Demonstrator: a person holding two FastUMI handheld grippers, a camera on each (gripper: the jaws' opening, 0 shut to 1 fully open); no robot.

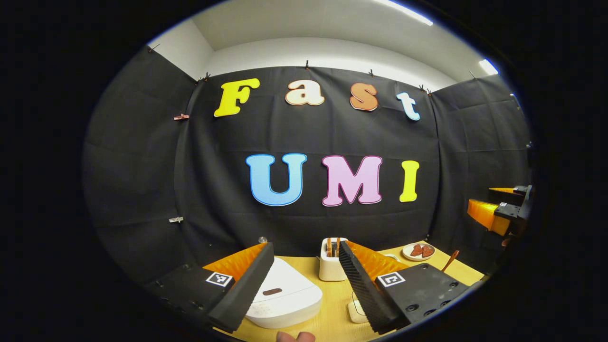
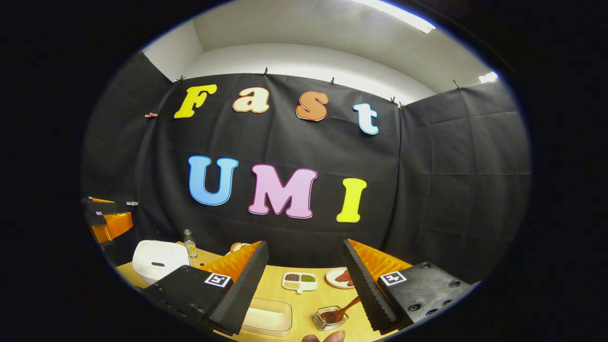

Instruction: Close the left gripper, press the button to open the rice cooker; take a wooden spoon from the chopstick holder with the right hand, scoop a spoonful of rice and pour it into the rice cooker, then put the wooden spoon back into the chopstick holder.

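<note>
Left gripper (image 1: 304, 280) jaws are spread, empty, above the white rounded plastic rice cooker (image 1: 285, 297), lid down on the pale wooden surface (image 1: 332, 318). Just right of the cooker stands the white chopstick holder (image 1: 331, 267). Right gripper (image 2: 304, 285) jaws are spread above a clear plastic rice box (image 2: 268, 317), well right of the cooker.

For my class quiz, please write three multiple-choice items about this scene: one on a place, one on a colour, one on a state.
1. In the left gripper view, the chopstick holder stands: A) right of the rice cooker; B) on it; C) left of it.
2. The rice cooker is: A) black; B) white; C) red.
3. Its lid is: A) shut; B) wide open; C) removed.
Answers: 1 A, the holder sits to its right; 2 B, its shell is white; 3 A, the lid lies flat on the body.
</note>
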